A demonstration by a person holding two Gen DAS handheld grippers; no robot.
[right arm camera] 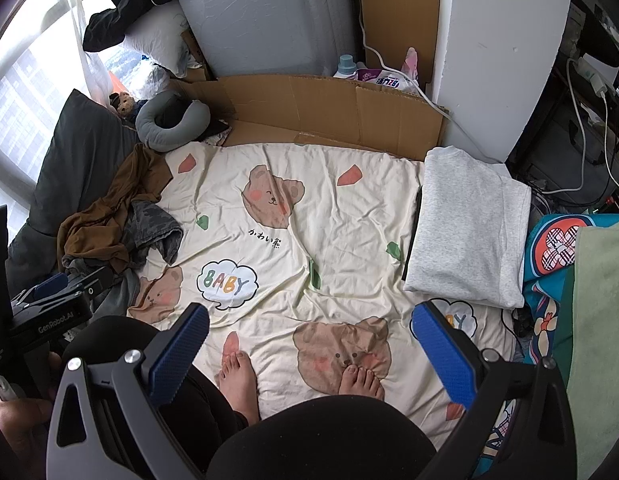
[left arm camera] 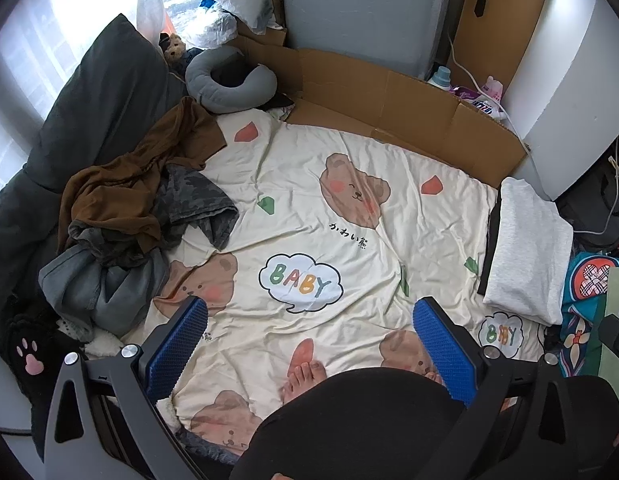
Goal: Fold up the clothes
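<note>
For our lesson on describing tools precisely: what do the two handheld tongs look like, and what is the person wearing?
Each pair of tongs, left tongs and right tongs, has two blue, dimple-textured rubber pads on dark grey angular frames with triangular cut-outs and silver round bolts. The right view shows white "GenRobot.AI" lettering on the left device's black body. The person wears black trousers; feet are bare.

My left gripper (left arm camera: 309, 344) and right gripper (right arm camera: 309, 350) had dark grey frames, silver screws and blue textured pads (right arm camera: 443, 354). I wore black trousers (right arm camera: 321, 440); my feet (right arm camera: 237, 376) were bare.
</note>
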